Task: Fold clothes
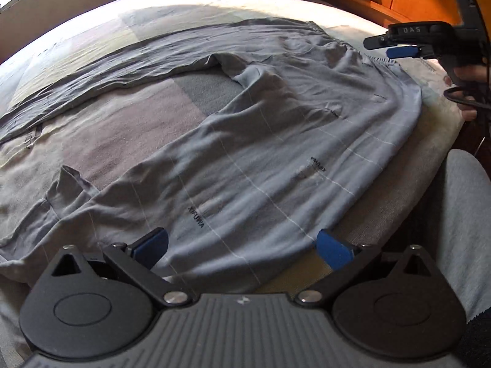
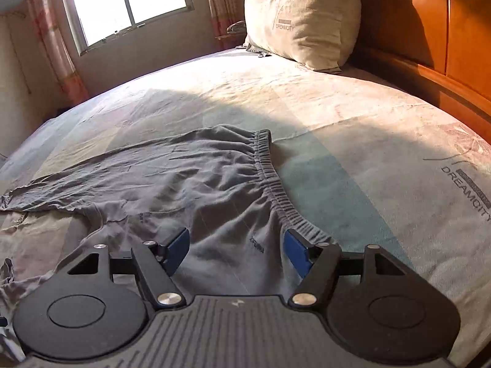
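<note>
Grey trousers [image 1: 260,153] lie spread flat on the bed, their two legs splayed apart toward the left of the left wrist view. The elastic waistband [image 2: 273,181] runs up the middle of the right wrist view. My left gripper [image 1: 242,247] hovers open just over the near leg's edge, its blue pads wide apart with cloth below them. My right gripper [image 2: 237,251] is also open, above the trousers' seat beside the waistband, and nothing is pinched in it. From the left wrist view, that right gripper [image 1: 383,46] hangs over the waistband end, held by a hand [image 1: 463,76].
The patterned bedsheet [image 2: 353,122] covers the whole bed. A pillow [image 2: 302,18] leans on the wooden headboard [image 2: 429,46] at the far right. A bright window [image 2: 129,0] is behind the bed. A person's grey-clad leg [image 1: 466,199] stands at the bed's near edge.
</note>
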